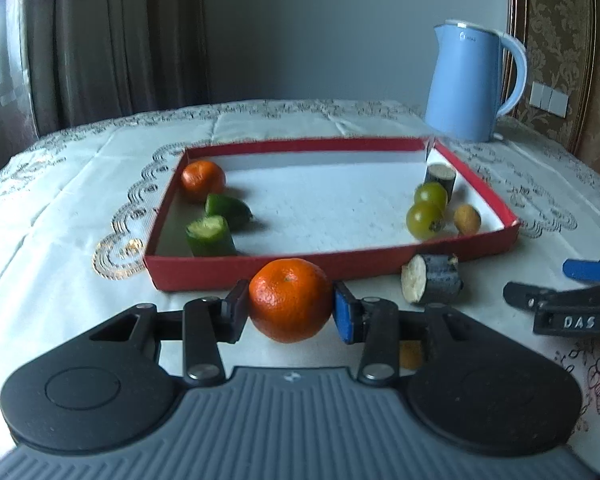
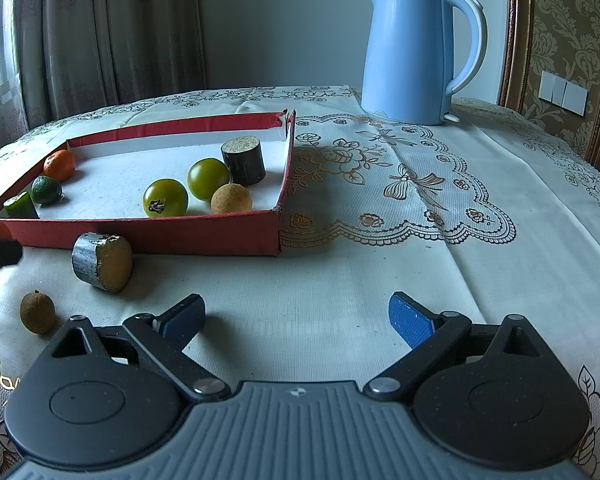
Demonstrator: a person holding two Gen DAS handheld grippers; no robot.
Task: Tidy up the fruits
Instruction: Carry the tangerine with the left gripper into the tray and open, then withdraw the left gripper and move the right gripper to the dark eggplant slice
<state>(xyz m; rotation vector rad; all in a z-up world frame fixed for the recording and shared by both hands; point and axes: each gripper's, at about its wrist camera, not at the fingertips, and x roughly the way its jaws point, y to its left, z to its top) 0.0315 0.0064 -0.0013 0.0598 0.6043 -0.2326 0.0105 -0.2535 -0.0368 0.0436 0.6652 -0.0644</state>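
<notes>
Before the red tray (image 1: pixel 332 266), left tongs (image 1: pixel 291 307) clamp an orange (image 1: pixel 290 300); right tongs (image 2: pixel 298 320) gape apart.

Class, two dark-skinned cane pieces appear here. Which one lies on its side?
The cane piece outside the tray, on the tablecloth beside the red tray. The other cane piece stands upright inside it.

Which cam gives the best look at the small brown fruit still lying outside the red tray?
Right wrist. The small brown fruit lies unobstructed on the tablecloth, left of the open right gripper. In the left wrist view only a sliver shows behind the left gripper, which grips the tangerine.
</notes>
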